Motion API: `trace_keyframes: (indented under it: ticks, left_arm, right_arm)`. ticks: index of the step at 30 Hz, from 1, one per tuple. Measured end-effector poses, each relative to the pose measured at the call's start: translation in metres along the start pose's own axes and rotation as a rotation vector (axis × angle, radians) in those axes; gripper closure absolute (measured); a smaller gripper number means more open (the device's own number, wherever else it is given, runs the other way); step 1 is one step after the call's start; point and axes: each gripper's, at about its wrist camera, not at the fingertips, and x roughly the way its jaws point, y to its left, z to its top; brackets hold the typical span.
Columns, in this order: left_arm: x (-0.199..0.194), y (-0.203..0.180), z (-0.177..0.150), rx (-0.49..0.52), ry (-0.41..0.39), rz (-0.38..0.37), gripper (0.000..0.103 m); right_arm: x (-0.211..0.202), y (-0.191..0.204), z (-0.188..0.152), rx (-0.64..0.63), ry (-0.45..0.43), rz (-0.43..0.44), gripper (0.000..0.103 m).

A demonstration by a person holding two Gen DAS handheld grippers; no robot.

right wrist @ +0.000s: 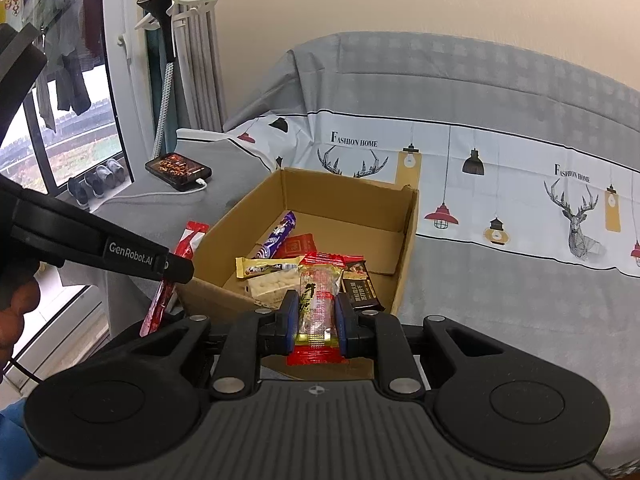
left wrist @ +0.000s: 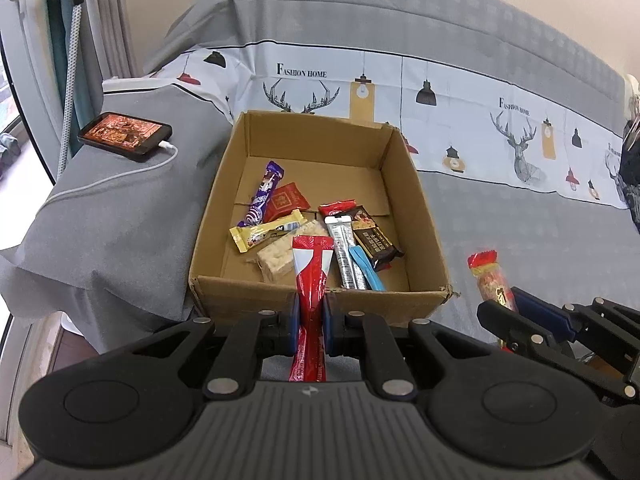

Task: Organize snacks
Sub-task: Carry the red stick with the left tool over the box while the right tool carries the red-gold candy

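Note:
An open cardboard box [left wrist: 416, 200] sits on a grey sofa and holds several snack packets, among them a purple bar [left wrist: 264, 194] and a dark chocolate bar [left wrist: 374, 240]. My left gripper [left wrist: 311, 306] is shut on a long red snack packet [left wrist: 312, 276] at the box's near wall. My right gripper [right wrist: 317, 312] is shut on a clear packet with red ends [right wrist: 318, 300], just before the box's [right wrist: 408, 248] near edge. The right gripper and its packet [left wrist: 490, 278] also show in the left wrist view, to the right of the box.
A phone [left wrist: 125, 135] on a white charging cable lies on the sofa arm, left of the box. The sofa cover [left wrist: 520, 240] stretches right of the box. A window, curtains and a steamer pole [right wrist: 166, 92] stand at the far left.

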Motion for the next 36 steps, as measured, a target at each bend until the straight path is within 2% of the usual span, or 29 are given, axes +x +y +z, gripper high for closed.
trace_keyframes:
  ticks: [21, 36]
  left_arm:
    - [0.013, 0.009, 0.013, -0.02, 0.006, -0.003, 0.09]
    - [0.033, 0.027, 0.046, -0.053, -0.004, 0.001, 0.09]
  right_arm:
    - [0.016, -0.001, 0.005, 0.003, 0.038, -0.006, 0.083]
    - [0.045, -0.005, 0.031, 0.004, 0.036, -0.004, 0.083]
